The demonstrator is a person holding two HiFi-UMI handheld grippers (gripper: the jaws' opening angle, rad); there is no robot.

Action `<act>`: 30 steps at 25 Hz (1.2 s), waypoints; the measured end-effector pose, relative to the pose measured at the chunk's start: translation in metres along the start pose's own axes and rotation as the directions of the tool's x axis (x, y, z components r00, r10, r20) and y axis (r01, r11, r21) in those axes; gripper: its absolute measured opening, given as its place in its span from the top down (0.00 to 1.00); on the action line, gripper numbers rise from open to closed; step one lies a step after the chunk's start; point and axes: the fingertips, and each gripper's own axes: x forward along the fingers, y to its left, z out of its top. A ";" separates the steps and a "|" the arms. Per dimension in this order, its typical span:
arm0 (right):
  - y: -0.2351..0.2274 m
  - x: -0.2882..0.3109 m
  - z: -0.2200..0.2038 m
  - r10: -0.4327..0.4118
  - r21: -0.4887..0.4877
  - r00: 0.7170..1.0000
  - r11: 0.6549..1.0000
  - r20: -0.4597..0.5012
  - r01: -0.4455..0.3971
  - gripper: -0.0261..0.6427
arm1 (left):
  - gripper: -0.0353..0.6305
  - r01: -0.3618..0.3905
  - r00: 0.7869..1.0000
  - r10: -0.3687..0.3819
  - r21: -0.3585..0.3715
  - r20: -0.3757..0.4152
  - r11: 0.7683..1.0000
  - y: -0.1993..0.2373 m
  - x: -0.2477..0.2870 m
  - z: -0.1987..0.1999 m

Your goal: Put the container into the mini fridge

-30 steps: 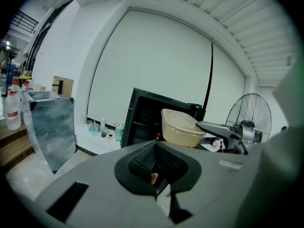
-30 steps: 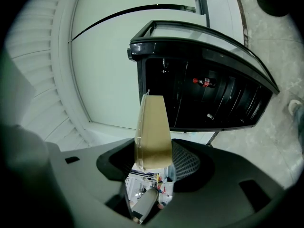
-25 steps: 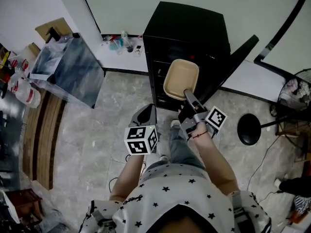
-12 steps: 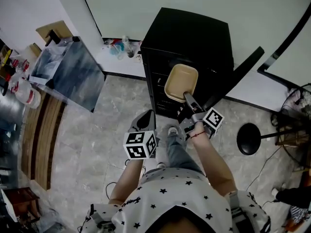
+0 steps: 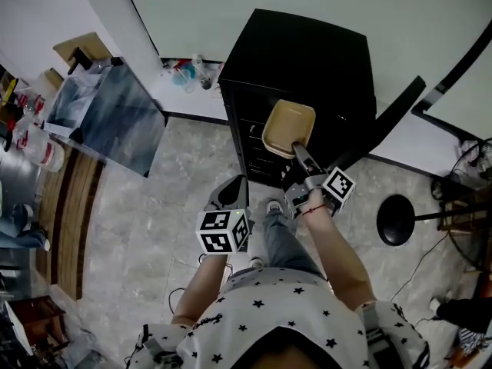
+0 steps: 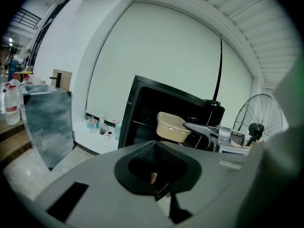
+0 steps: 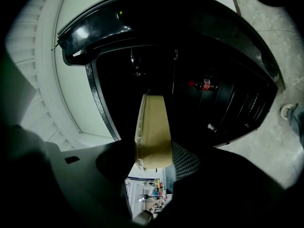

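Note:
A beige container [image 5: 288, 129] hangs level in front of the open black mini fridge [image 5: 307, 52], at the mouth of its dark inside. My right gripper [image 5: 297, 149] is shut on the container's near rim. In the right gripper view the container [image 7: 152, 127] stands edge-on between the pads, with the fridge's interior [image 7: 213, 103] behind it. My left gripper [image 5: 229, 189] is lower and to the left, over the floor, shut and holding nothing. From the left gripper view the container [image 6: 173, 126] shows in front of the fridge [image 6: 142, 113].
The fridge door [image 5: 384, 121] stands swung open to the right. A cola bottle [image 7: 204, 84] lies inside the fridge. A grey glass-topped table [image 5: 115, 114] with bottles [image 5: 38, 148] is at left. A fan [image 5: 469, 152] and a round black base [image 5: 396, 221] are at right.
The right gripper has carried the container slightly closer to the fridge opening. The left gripper has hardly moved.

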 end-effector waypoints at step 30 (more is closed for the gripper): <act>-0.009 0.049 0.047 -0.015 0.097 0.990 0.995 0.142 0.002 0.63 | 0.93 0.032 0.999 -0.032 0.004 -0.036 0.999 -0.003 0.033 0.003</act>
